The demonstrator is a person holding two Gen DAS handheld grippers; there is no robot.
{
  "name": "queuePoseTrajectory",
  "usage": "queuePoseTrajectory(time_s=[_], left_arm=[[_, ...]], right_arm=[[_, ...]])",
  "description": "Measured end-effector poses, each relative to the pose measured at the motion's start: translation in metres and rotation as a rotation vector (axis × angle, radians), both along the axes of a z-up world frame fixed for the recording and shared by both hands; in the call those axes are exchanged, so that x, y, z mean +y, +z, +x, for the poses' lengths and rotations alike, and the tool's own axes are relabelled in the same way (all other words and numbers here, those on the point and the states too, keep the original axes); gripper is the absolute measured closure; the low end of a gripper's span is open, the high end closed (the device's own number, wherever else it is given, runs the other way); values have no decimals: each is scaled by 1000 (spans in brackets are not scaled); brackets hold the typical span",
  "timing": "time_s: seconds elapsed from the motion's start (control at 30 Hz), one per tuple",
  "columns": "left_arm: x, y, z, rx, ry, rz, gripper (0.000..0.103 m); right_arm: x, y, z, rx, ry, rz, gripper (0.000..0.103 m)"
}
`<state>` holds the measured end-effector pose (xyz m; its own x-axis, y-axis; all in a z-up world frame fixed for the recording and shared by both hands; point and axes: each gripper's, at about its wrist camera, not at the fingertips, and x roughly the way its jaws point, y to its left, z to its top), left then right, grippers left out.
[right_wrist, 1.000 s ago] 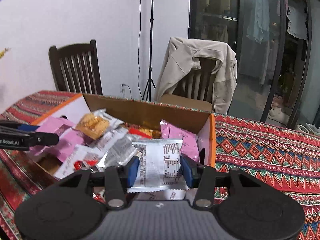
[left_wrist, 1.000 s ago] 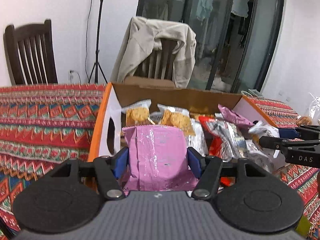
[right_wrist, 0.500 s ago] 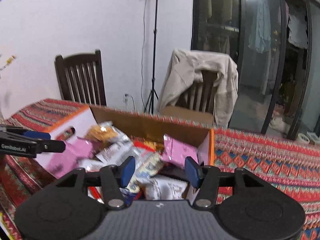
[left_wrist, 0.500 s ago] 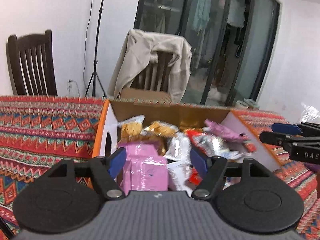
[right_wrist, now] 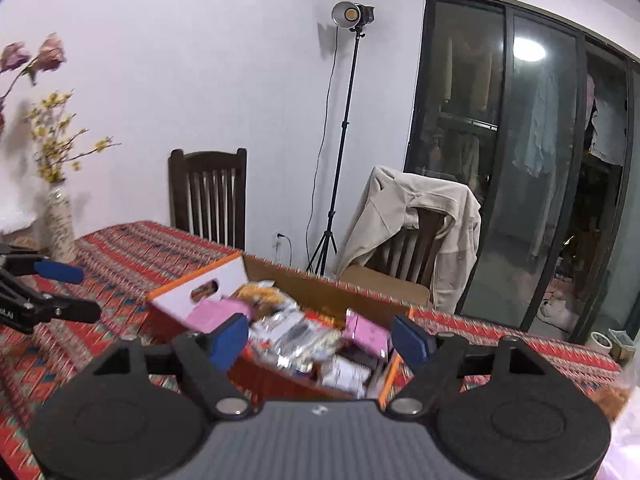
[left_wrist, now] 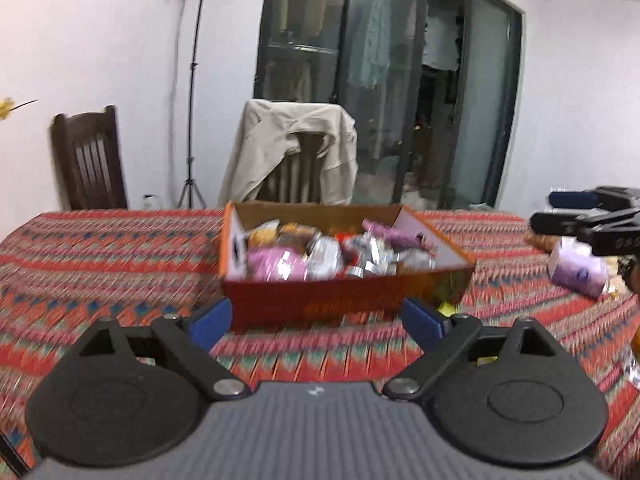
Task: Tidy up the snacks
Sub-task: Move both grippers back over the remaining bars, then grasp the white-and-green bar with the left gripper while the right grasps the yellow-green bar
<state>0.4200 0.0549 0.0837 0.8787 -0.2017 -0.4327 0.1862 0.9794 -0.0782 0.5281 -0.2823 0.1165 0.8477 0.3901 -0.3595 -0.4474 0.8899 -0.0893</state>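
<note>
An orange-and-white cardboard box (left_wrist: 344, 296) (right_wrist: 200, 284) stands on the patterned tablecloth, filled with snack packets. A pink packet (left_wrist: 272, 264) (right_wrist: 208, 312) lies at its left end, with silver packets (left_wrist: 360, 252) (right_wrist: 288, 332) in the middle. My left gripper (left_wrist: 316, 320) hovers in front of the box, jaws opening, nothing between them. It also shows at the left edge of the right wrist view, where the left gripper (right_wrist: 78, 293) is apart from the box. My right gripper (right_wrist: 320, 342) (left_wrist: 550, 212) is drawn back from the box's near right corner, jaws opening and empty.
A purple tissue pack (left_wrist: 578, 272) lies on the table right of the box. A vase of flowers (right_wrist: 60, 232) stands at the table's far left. Two dark wooden chairs, one draped with a beige jacket (right_wrist: 416, 224), stand behind the table beside a light stand (right_wrist: 340, 152).
Both grippers let go of their packets, pink on the left and silver on the right, which dropped into the box. Both then drew back and up from the box with jaws spreading wide.
</note>
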Motion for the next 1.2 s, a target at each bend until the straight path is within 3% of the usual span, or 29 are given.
queuePoseTrajectory(time_s=[0.2, 0.33, 0.6, 1.0, 1.2], left_arm=[[1, -19, -64, 7, 28, 16, 6], [1, -35, -102, 40, -5, -3, 6], [6, -50, -138, 63, -13, -15, 6], [-16, -41, -113, 33, -95, 15, 4], [-20, -47, -82, -1, -209, 107, 1]], right_arm=[[-13, -21, -68, 28, 9, 1, 18], [-13, -50, -114, 70, 19, 42, 16], [-7, -90, -160, 160, 5, 77, 16], [-17, -105, -157, 174, -31, 101, 16], [-17, -108, -130, 186, -25, 96, 16]])
